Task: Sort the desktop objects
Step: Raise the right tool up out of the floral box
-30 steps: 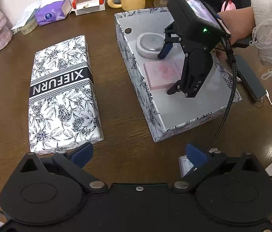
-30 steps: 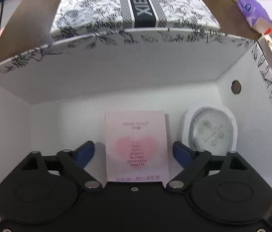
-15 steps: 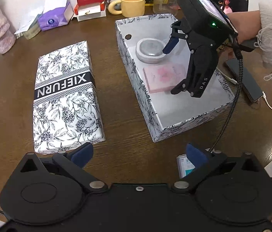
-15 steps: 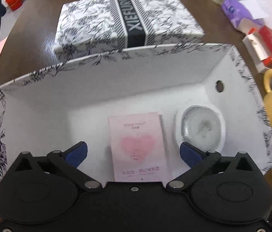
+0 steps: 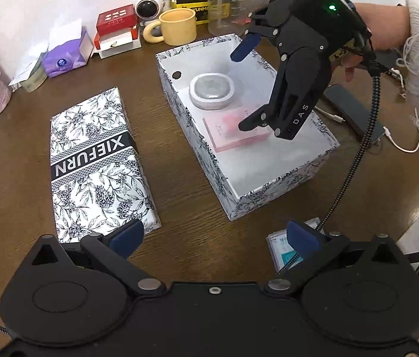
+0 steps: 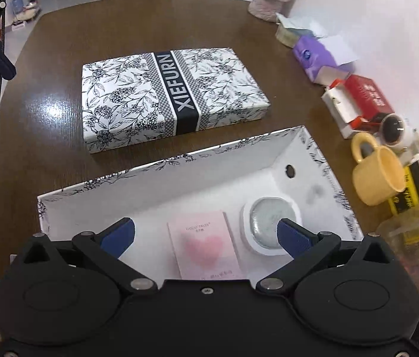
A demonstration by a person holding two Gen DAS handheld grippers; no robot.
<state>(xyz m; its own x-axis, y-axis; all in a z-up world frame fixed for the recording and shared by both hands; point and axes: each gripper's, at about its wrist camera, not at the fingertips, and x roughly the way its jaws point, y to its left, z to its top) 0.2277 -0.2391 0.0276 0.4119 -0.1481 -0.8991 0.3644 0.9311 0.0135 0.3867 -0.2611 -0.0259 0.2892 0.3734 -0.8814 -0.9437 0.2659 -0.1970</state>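
Jaws on our right gripper (image 5: 249, 84) spread wide, empty, above the open box (image 5: 283, 178). Pink palette (image 6: 206, 247) and round compact (image 6: 270, 223) lie inside; left gripper (image 5: 215, 238) jaws also wide, holding nothing, over the counter (image 5: 10, 163).

The right tongs (image 5: 243, 84) have risen out of the open box (image 5: 268, 192). They now hang above the pink packet (image 5: 233, 136), empty and wide apart.
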